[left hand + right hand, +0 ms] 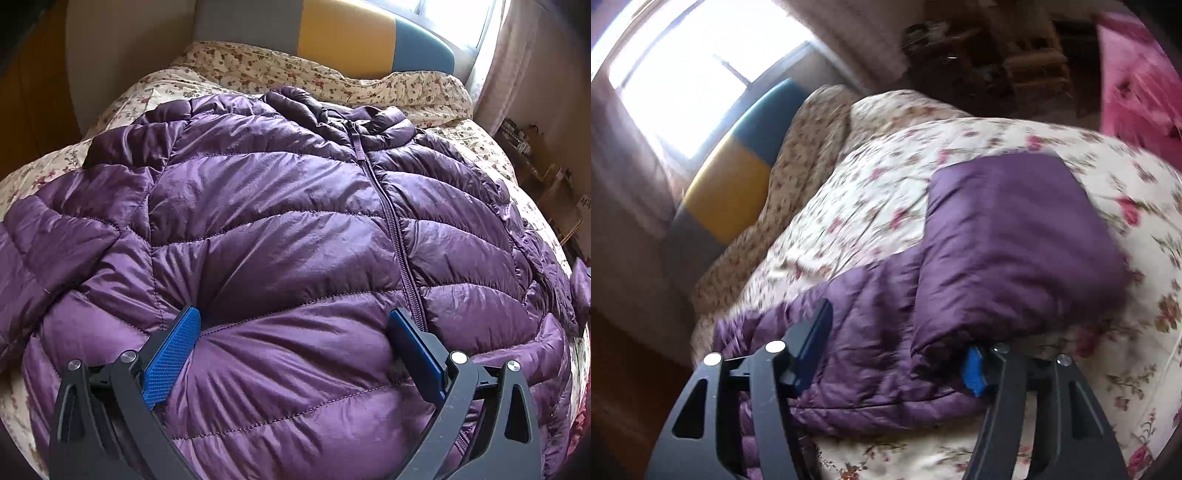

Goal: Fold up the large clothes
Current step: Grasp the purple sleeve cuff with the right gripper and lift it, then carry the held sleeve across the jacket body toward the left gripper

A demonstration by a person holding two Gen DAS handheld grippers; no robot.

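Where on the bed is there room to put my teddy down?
The purple puffer jacket covers most of the middle. Bare floral quilt shows between the jacket's sleeve and the folded floral bedding by the headboard, and along the near edge beside the right hand-held gripper. The left hand-held gripper sits crowded over the jacket's hem.

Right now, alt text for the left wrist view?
A purple quilted down jacket, zipped up, lies front-up across a floral bedspread. The left gripper presses its open blue-padded fingers into the jacket near its hem. Behind are a grey, yellow and blue headboard and a bright window.
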